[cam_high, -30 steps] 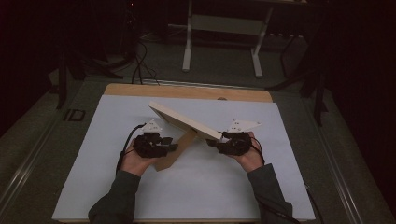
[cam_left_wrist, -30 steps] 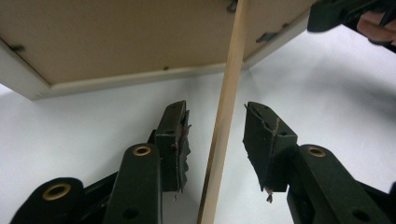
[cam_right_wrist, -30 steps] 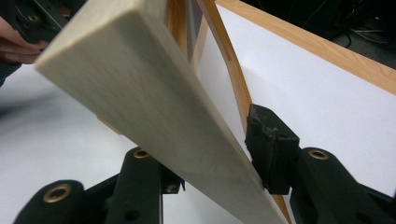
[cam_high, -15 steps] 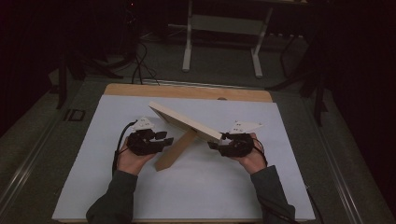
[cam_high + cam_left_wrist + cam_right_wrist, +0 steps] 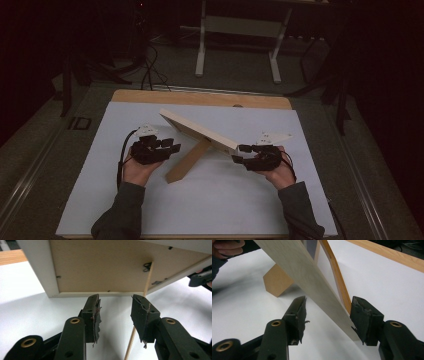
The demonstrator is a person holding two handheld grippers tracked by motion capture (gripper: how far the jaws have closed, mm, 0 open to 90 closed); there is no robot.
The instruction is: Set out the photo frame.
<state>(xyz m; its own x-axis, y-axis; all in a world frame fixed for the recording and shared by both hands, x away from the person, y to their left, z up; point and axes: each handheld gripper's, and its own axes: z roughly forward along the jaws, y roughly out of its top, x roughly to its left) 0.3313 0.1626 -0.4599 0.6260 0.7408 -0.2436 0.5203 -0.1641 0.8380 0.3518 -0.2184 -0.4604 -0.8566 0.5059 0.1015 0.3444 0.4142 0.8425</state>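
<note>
Both wide: left gripper (image 5: 115, 305) faces the picture frame (image 5: 197, 131) back; right gripper (image 5: 328, 310) straddles its corner unclamped.

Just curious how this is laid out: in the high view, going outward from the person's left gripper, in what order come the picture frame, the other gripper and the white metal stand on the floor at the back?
From the left gripper:
1. Picture frame, propped just to its right.
2. Right gripper, across the frame at its far end.
3. White metal stand, on the floor beyond the table.
</note>
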